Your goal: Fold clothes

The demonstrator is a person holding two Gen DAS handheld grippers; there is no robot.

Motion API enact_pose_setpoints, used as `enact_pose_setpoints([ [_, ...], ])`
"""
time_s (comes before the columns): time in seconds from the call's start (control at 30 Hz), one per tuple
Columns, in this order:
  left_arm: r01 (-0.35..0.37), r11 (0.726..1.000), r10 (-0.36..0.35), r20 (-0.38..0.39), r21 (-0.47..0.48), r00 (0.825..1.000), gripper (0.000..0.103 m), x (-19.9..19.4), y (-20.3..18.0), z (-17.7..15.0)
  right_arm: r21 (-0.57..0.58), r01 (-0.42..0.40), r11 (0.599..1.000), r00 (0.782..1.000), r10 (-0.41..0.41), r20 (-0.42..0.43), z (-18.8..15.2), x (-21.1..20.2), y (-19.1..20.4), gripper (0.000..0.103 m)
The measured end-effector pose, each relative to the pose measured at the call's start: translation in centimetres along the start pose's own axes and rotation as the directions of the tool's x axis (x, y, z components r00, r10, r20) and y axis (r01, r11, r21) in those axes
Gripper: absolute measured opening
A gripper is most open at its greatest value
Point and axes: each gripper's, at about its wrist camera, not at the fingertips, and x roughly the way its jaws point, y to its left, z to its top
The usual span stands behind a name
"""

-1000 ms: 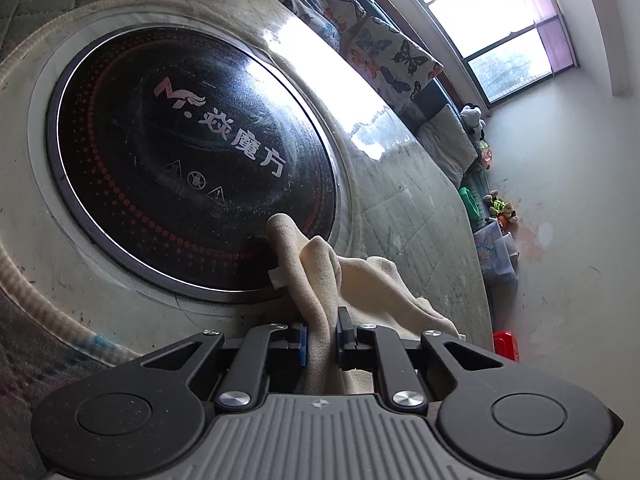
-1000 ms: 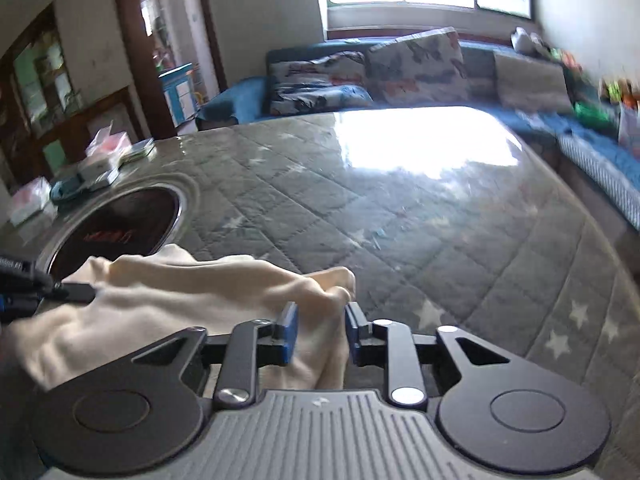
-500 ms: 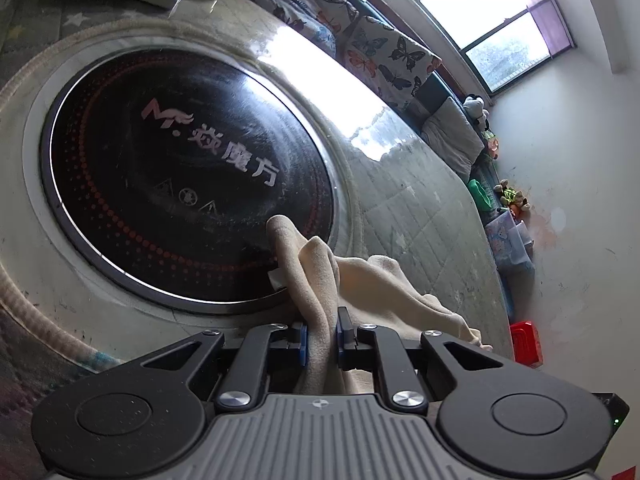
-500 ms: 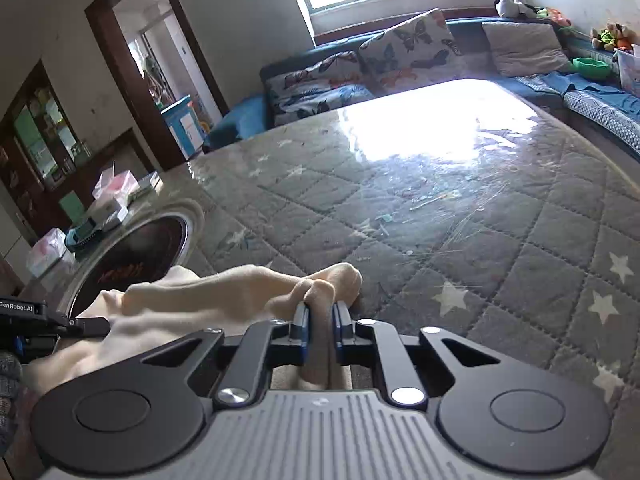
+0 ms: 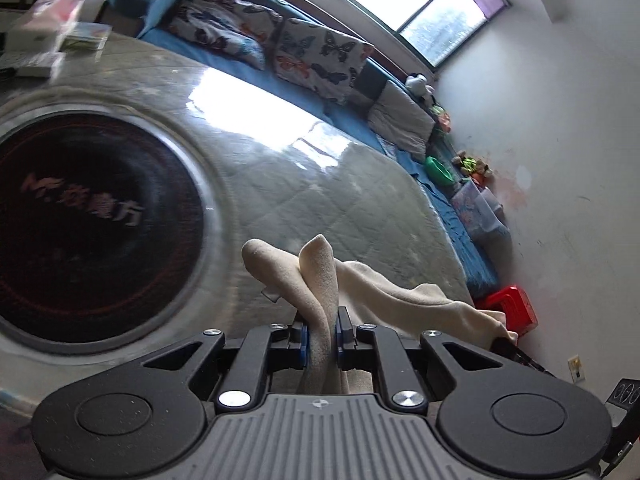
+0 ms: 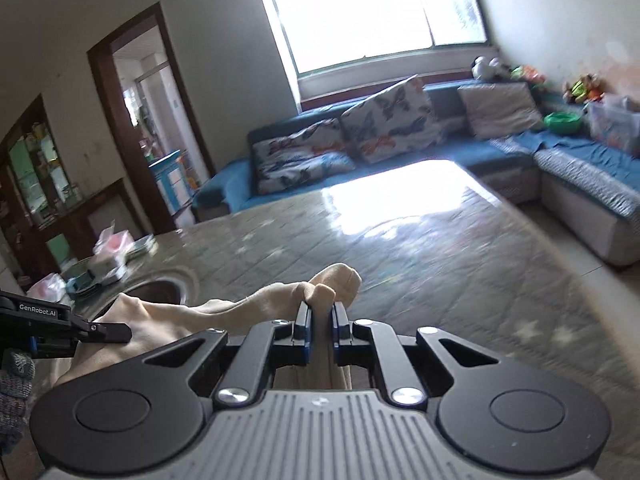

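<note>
Left wrist view shows the left gripper (image 5: 322,334) pressed together on a bunched edge of the cream garment (image 5: 384,296), and the cloth rises out between the blue pads at about 12 o'clock. From there the fabric runs toward 3 o'clock, where it ends at the other tool. In the right wrist view the right gripper (image 6: 320,330) is also clamped on a pinch of the same garment (image 6: 224,312), and the cloth goes away to 9 o'clock, where the left gripper (image 6: 102,332) holds its far end.

So the garment hangs as a band between the two tools, above the quilted grey table cover (image 5: 320,216). I judge it is held like this, one pinch at each end, to keep the cloth stretched and off the surface, so that it can be laid flat or doubled over in one motion. How much of it touches the table I cannot tell.

The round black cooker plate (image 5: 92,240) sits in the table at 9 o'clock of the left view. Boxes and packets (image 6: 108,256) lie near the table edge at 9 o'clock in the right view, well apart from the garment.

The folding seems at an early stage: no neat fold is visible yet.
</note>
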Motion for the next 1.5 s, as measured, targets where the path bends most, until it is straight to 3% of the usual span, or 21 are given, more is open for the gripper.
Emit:
enact_pose_setpoints([
  [0.2, 0.037, 0.998, -0.036, -0.034, 0.043, 0.999, 0.013, 3.0, -3.3, 0.1, 0.006, 0.085, 0.996, 0.995, -0.085, 0.042, 1.3, -1.6, -2.7, 0.008],
  [0.63, 0.045, 0.989, -0.034, -0.079, 0.143, 0.996, 0.013, 7.9, -8.2, -0.1, 0.071, 0.184, 0.980, 0.980, -0.189, 0.064, 2.2, -1.9, -8.1, 0.008],
  [1.17, -0.033, 0.986, 0.063, -0.181, 0.164, 0.981, 0.014, 11.6, -7.0, -1.9, 0.120, 0.254, 0.960, 0.967, -0.247, -0.065, -0.4, 2.3, -11.5, 0.008],
  [1.37, -0.045, 0.984, 0.075, -0.175, 0.172, 0.982, 0.020, 11.2, -6.6, -2.1, 0.099, 0.282, 0.954, 0.955, -0.269, -0.125, -1.4, 3.3, -11.7, 0.011],
  [1.5, -0.059, 0.979, 0.091, -0.153, 0.197, 0.984, 0.026, 10.5, -6.8, -2.3, 0.077, 0.308, 0.948, 0.948, -0.299, -0.105, -1.3, 2.7, -10.9, 0.014],
])
